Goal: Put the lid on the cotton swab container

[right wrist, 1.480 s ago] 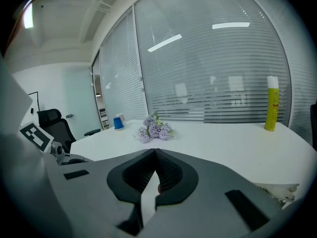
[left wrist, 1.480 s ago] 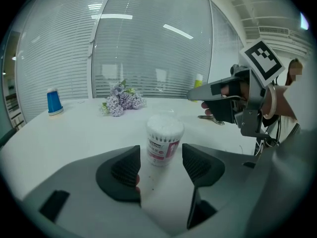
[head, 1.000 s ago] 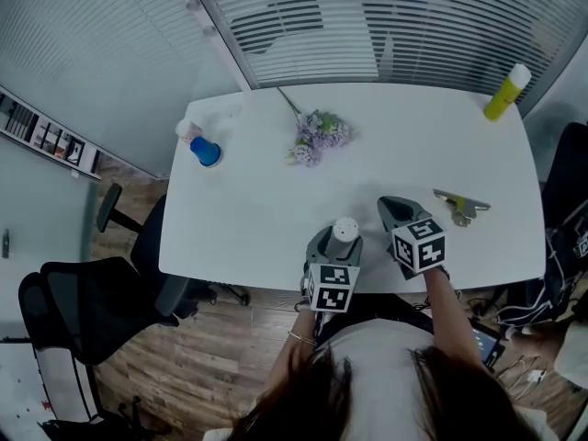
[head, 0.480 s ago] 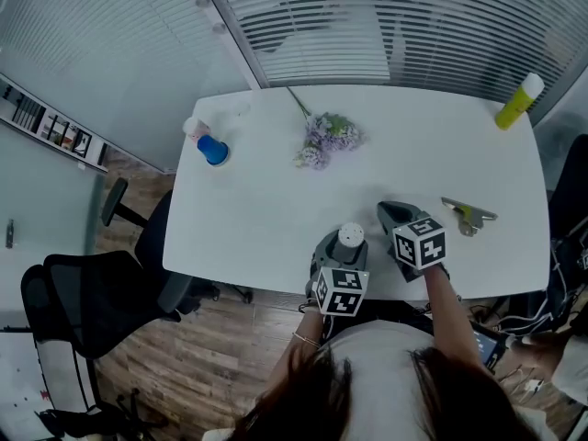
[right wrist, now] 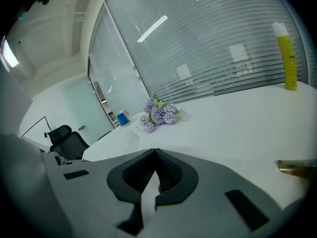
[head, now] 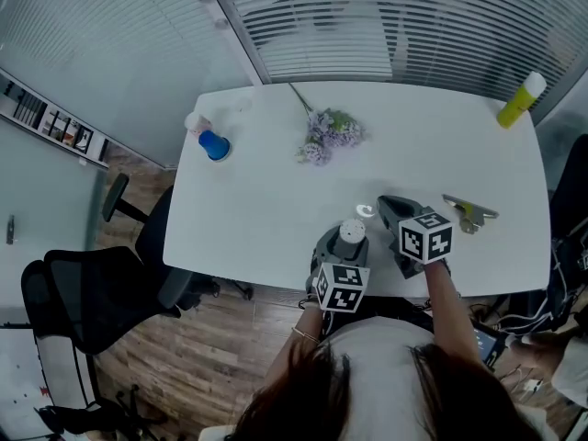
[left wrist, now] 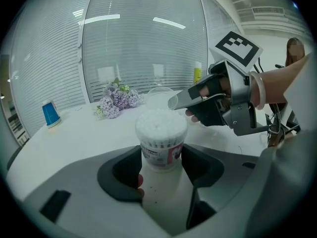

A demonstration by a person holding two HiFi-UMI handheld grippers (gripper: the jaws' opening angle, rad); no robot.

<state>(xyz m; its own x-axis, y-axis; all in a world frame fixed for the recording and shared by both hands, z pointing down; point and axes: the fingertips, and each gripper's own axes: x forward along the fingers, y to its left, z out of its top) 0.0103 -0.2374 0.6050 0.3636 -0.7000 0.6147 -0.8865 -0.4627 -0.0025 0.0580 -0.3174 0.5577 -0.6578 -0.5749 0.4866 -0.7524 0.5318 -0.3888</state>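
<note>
Left claw [left wrist: 161,155], its jaws just closing, grips the white cylindrical cotton swab container [left wrist: 161,133], open-topped, near the white tabletop's [head: 276,209] front edge. Right claw [right wrist: 156,152], pinched shut on the clear round plastic lid [head: 366,211], has brought it just beside the container, so capping looks close.
</note>
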